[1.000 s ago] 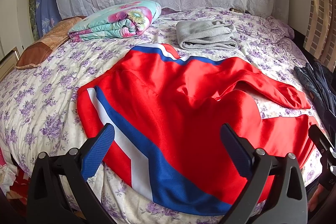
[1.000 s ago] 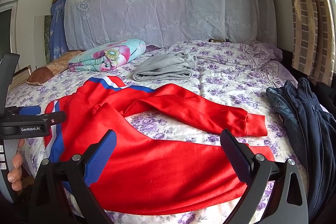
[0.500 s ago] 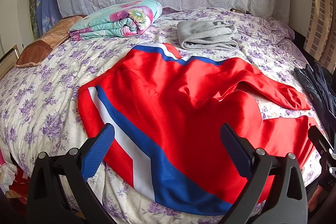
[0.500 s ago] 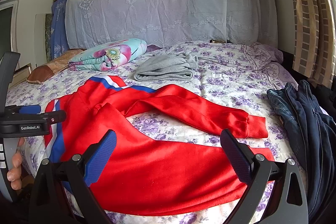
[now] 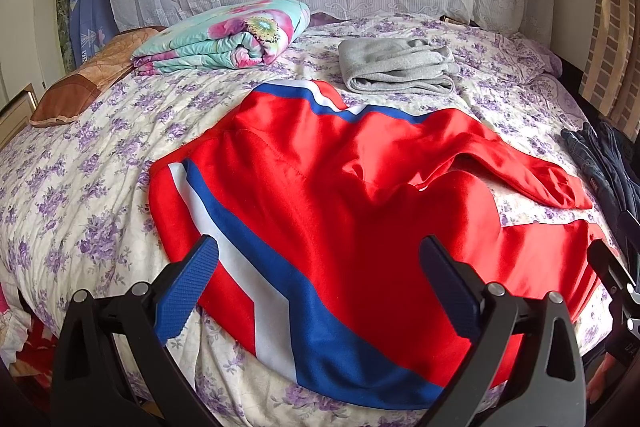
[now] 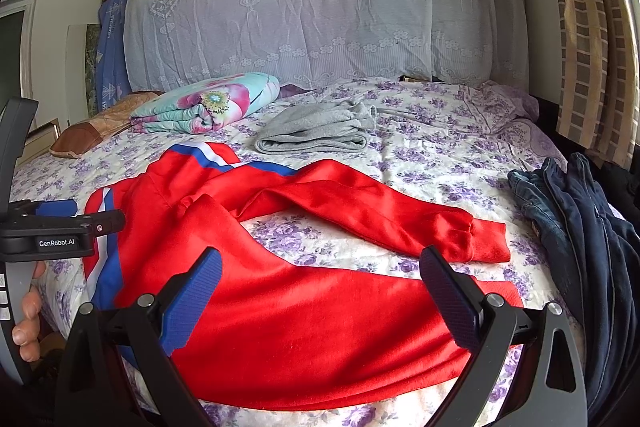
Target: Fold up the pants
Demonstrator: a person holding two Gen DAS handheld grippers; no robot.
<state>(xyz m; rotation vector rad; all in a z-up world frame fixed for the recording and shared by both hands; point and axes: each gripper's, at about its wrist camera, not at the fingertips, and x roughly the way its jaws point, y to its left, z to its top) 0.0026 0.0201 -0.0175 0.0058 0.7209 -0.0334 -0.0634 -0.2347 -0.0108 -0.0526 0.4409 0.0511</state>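
Red pants (image 5: 340,195) with a blue and white waistband lie spread on the flowered bed, waist to the left, two legs running right. In the right wrist view the pants (image 6: 312,315) show a near leg and a far leg that angles away to a cuff. My left gripper (image 5: 320,279) is open and empty above the waistband end. My right gripper (image 6: 320,283) is open and empty above the near leg. The left gripper also shows at the left edge of the right wrist view (image 6: 60,227).
A folded grey garment (image 5: 396,71) lies behind the pants. A folded floral quilt (image 5: 228,35) and a brown pillow (image 5: 84,83) sit at the back left. Dark blue clothes (image 6: 580,239) are piled at the bed's right edge. The lace-covered headboard (image 6: 320,7) stands behind.
Both grippers have drifted slightly; the view has shifted a little. The pants lie the same, and both grippers stay open.
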